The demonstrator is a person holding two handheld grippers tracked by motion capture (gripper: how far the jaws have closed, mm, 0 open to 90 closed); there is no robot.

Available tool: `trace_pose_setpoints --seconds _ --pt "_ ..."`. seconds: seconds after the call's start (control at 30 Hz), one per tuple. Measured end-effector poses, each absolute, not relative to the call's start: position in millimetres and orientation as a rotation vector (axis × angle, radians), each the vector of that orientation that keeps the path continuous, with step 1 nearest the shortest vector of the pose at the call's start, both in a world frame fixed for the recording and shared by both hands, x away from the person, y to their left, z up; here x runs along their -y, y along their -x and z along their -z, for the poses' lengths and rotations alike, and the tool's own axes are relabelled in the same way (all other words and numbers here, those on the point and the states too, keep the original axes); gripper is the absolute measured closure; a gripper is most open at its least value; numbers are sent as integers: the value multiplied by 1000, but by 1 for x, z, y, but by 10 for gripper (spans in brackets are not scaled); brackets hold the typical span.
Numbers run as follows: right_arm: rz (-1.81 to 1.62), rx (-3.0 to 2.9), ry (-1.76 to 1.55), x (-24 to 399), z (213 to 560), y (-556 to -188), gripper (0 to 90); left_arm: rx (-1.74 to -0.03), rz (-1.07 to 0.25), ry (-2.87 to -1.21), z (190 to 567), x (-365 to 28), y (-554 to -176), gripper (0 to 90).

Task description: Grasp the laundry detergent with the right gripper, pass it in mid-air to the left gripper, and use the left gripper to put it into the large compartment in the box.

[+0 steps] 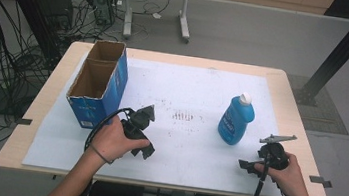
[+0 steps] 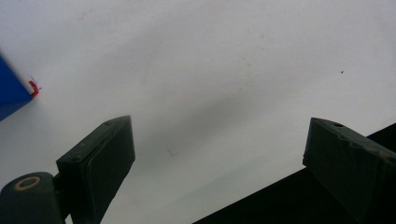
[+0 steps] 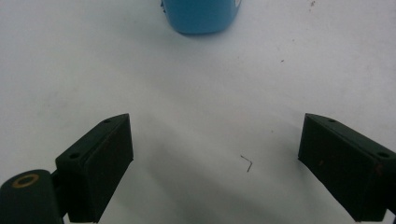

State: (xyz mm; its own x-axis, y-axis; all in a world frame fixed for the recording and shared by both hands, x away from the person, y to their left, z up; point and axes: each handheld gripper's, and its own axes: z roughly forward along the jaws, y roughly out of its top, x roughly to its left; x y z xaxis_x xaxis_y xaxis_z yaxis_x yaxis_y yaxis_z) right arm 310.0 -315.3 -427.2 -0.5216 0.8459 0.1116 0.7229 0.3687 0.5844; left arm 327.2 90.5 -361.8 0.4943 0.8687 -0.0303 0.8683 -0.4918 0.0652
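Observation:
A blue bottle (image 1: 235,120) with a white cap stands upright on the right half of the white sheet (image 1: 188,89). An open-topped blue cardboard box (image 1: 99,81) stands at the left. My left gripper (image 1: 144,130) is held low over the sheet just right of the box's near corner, open, with nothing between its jaws (image 2: 219,158). The box corner (image 2: 11,95) shows at the left edge of the left gripper view. My right gripper (image 1: 262,152) is open near the front right, below the bottle. In the right gripper view it (image 3: 215,163) faces the bottle's base (image 3: 201,16) with bare sheet between.
The sheet covers most of a light wooden table (image 1: 289,112). Worn marks (image 1: 183,115) sit at the sheet's middle. A dark strip (image 2: 299,196) cuts across the lower right of the left gripper view. Cables and a black frame post (image 1: 345,46) stand on the floor around the table.

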Motion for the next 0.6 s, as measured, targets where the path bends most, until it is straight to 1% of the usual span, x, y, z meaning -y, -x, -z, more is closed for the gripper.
trace_pose_setpoints --seconds 0.6 --pt "-1049 -2310 -1304 311 430 -305 96 -1544 -22 -2646 358 -90 -325 93"
